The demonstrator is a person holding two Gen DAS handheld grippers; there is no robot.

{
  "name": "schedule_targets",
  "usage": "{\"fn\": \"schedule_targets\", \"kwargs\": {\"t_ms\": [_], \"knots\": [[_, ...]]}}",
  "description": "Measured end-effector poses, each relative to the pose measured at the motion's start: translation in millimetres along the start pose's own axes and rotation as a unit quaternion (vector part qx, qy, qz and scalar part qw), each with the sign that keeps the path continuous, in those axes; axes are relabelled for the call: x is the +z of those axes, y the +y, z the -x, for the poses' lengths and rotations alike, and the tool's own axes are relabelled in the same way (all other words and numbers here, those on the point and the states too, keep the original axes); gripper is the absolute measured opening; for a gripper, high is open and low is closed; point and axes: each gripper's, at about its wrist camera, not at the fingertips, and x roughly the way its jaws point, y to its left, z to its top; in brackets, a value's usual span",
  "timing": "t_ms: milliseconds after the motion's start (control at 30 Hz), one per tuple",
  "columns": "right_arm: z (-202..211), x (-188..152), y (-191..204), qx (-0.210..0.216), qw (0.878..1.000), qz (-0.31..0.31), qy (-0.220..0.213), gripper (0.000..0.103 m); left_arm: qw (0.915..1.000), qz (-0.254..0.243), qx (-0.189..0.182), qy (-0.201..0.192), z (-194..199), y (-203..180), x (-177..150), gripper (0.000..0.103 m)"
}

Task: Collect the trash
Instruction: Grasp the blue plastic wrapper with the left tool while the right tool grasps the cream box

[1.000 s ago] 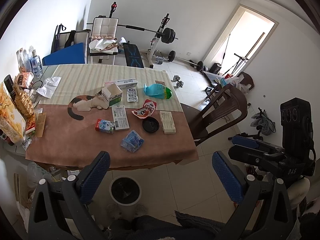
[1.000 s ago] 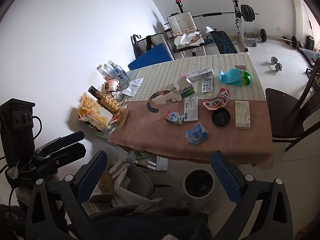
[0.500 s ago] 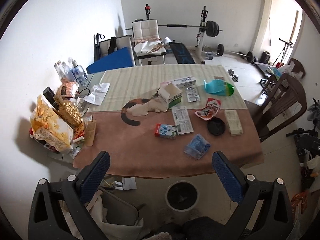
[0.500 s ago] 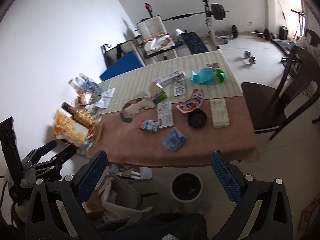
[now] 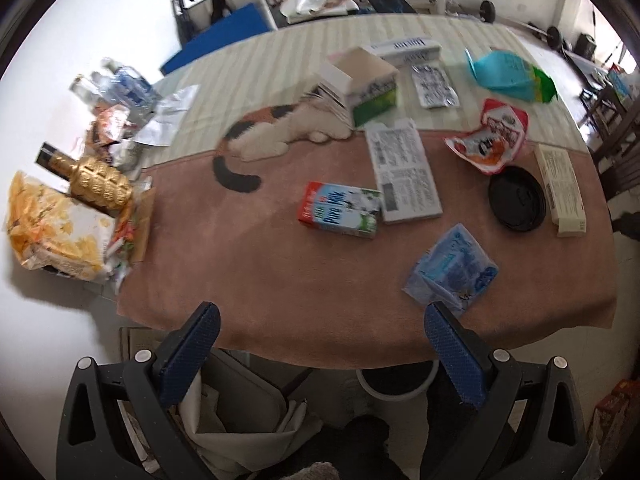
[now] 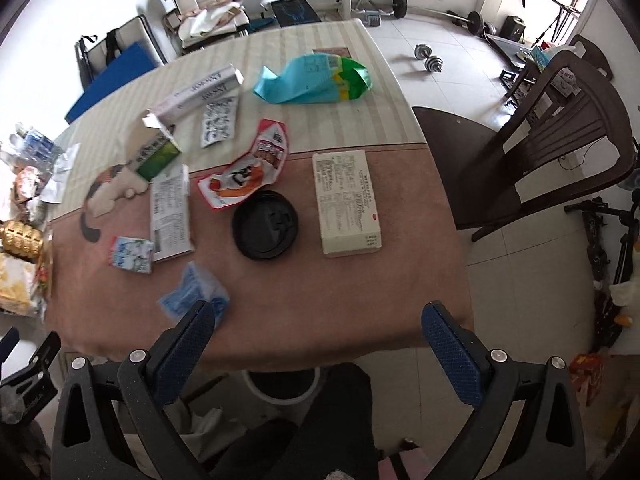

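Both hand-held grippers hover empty over the littered desk [image 5: 256, 280].
Left hand-held gripper [image 5: 322, 344] and right hand-held gripper [image 6: 318, 340] gape wide; blue wrapper [image 5: 452, 266], milk carton [image 5: 340, 210] and black lid [image 6: 265, 225] lie on the desk.

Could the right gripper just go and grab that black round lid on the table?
Probably yes. The right gripper is open and empty, and the black lid lies flat ahead of it with only bare tablecloth between.

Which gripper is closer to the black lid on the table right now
Right. The right gripper hangs open at the table's near edge, with the black lid almost straight ahead. The left gripper, also open, sits further left, so the lid lies off to its right.
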Motion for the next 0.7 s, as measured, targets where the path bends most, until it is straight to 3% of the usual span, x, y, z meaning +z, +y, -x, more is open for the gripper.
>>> {"fn": "schedule_targets", "kwargs": {"t_ms": [100,267,433,467,500,533,567,633,700], "knots": [[-55.5,30.3,-14.8,0.001,0.999,0.01,0.047,0.103,0.9954,-0.046,-0.054,0.065,-35.2,-40.3,12.4,0.103],[-116.6,59.8,-24.7,0.004,0.995,0.05,0.083,0.103,0.98,-0.158,-0.02,0.119,-85.4,-104.0,22.6,0.103],[-150.0,71.2,-28.0,0.022,0.992,0.06,0.107,0.103,0.9768,-0.152,-0.016,0.15,-109.2,-111.8,40.9,0.1],[-153.7,72.5,-27.6,0.025,0.992,0.062,0.108,0.103,0.9776,-0.146,-0.018,0.151,-109.8,-110.7,44.9,0.097],[-158.2,73.8,-26.5,0.029,0.992,0.064,0.108,0.103,0.9784,-0.141,-0.02,0.151,-109.8,-108.9,48.8,0.08],[-162.6,74.5,-25.3,0.031,0.992,0.065,0.108,0.103,0.9787,-0.135,-0.019,0.154,-111.1,-108.4,52.2,0.071],[-167.8,76.4,-24.8,0.034,0.991,0.064,0.11,0.103,0.9794,-0.128,-0.022,0.154,-110.0,-105.9,55.0,0.071],[-178.8,79.1,-23.7,0.039,0.991,0.062,0.114,0.103,0.9815,-0.119,-0.028,0.147,-105.9,-102.6,59.6,0.058],[-187.3,80.5,-22.4,0.039,0.991,0.062,0.115,0.103,0.9821,-0.108,-0.032,0.15,-103.1,-100.9,62.0,0.054]]}}
